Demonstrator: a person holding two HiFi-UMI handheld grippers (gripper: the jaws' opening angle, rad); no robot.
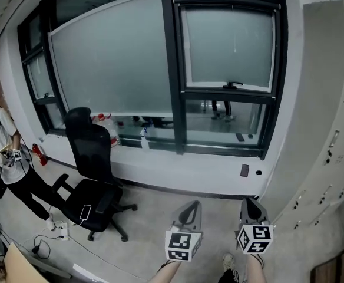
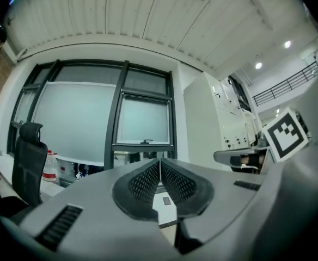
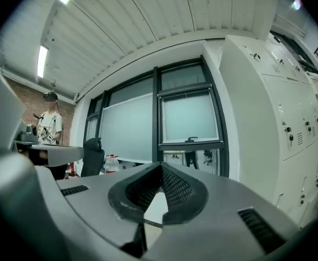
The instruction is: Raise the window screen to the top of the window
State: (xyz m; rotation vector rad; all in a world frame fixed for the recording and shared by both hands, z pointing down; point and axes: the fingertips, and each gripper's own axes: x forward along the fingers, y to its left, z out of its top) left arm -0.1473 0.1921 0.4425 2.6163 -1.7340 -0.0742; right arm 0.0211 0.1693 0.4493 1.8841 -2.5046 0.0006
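Left gripper [image 1: 189,212]: grey moulded plastic, lower centre of the head view, carrying a cube of black-and-white square markers; in the left gripper view its dark, mesh-textured pads [image 2: 146,181] meet at the tips with nothing between them. Right gripper [image 1: 250,208]: same build, just beside the left gripper toward the lower right; in the right gripper view its ribbed black pads [image 3: 175,187] are likewise pressed together and empty. Window screen [image 1: 110,63]: pale, matte, translucent sheet, rectangular, filling the wide pane at upper centre-left of the head view, its straight lower edge hanging a little above the sill; well apart from both grippers. Window frame [image 1: 171,69]: dark metal bars; a smaller frosted pane [image 1: 228,43] at upper right has a dark handle on its bottom rail. Office chair [image 1: 92,175]: black, high-backed, on castors, lower left, a phone [image 1: 85,211] lying on the seat. Lockers [image 1: 331,146]: white metal doors, right edge. No legible writing on any item.
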